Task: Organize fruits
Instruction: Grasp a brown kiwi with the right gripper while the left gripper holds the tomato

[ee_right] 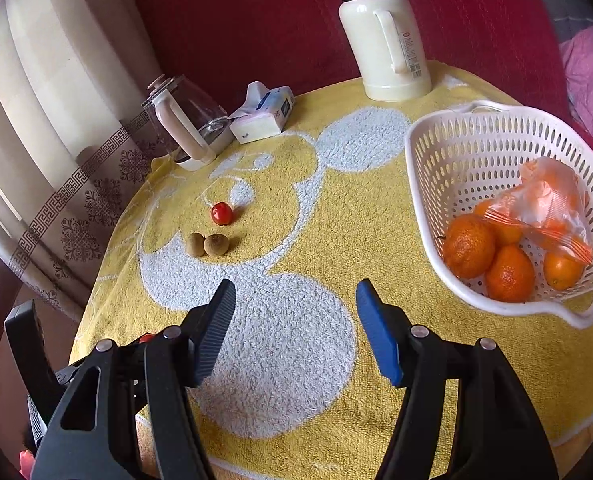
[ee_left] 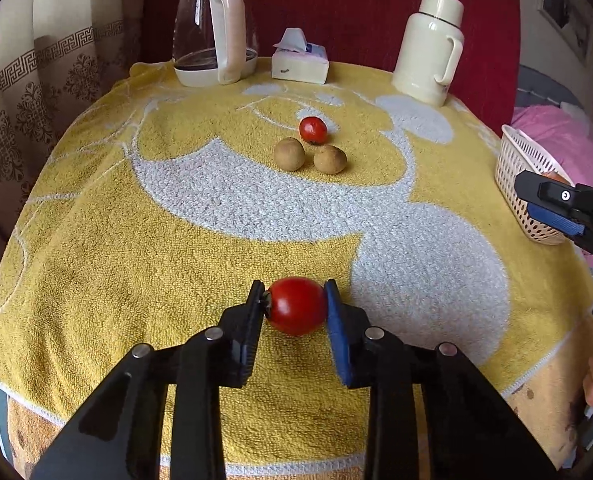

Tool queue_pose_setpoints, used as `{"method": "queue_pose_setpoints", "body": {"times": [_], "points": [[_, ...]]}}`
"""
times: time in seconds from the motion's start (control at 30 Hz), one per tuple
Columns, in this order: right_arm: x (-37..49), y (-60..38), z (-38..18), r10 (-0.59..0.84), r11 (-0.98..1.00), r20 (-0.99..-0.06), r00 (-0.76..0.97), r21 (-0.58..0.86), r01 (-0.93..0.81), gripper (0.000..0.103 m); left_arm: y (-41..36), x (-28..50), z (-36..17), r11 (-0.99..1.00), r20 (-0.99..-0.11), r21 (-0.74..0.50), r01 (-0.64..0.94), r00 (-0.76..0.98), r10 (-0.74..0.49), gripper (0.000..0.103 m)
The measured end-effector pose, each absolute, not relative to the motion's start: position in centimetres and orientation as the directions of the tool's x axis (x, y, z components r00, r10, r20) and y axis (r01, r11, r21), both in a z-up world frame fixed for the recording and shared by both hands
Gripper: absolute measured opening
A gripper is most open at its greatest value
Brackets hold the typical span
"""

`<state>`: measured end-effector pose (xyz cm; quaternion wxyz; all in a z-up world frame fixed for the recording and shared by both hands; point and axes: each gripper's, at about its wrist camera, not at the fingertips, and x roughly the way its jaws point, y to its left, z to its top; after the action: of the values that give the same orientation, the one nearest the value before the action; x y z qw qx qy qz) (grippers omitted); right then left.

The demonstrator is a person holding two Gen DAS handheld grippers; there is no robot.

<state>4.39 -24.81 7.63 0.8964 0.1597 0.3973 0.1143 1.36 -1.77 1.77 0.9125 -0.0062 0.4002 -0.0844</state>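
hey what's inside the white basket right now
The white basket holds several oranges and a clear orange-printed plastic bag lying on top of them. The bag covers part of the pile, so anything beneath it is hidden.

No text can be read. The flask carries a label with a small red mark and fine print, too small to make out. The tissue pack has a dark printed patch, also not readable
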Motion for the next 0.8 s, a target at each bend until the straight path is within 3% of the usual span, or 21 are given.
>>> {"method": "queue_pose_setpoints", "body": {"times": [0.37,0.57,0.8], "points": [[10.2,-17.3,6.2,0.381,0.924,-0.723,0.576,0.29,-0.247,0.064,0.6,1.0,4.5,0.988,-0.658,-0.097,0.117,0.737,-0.152,0.031],[13.7,-13.7,4.3,0.391,0.915,-0.761,0.518,0.261,-0.306,0.042,1.7,1.4,4.8,0.986,-0.647,-0.123,0.109,0.745,-0.163,0.031],[16.6,-12.3,2.7,0.357,0.927,-0.791,0.497,0.236,-0.291,0.04,2.5,1.9,4.6,0.984,-0.644,-0.143,0.104,0.745,-0.172,0.031]]}}
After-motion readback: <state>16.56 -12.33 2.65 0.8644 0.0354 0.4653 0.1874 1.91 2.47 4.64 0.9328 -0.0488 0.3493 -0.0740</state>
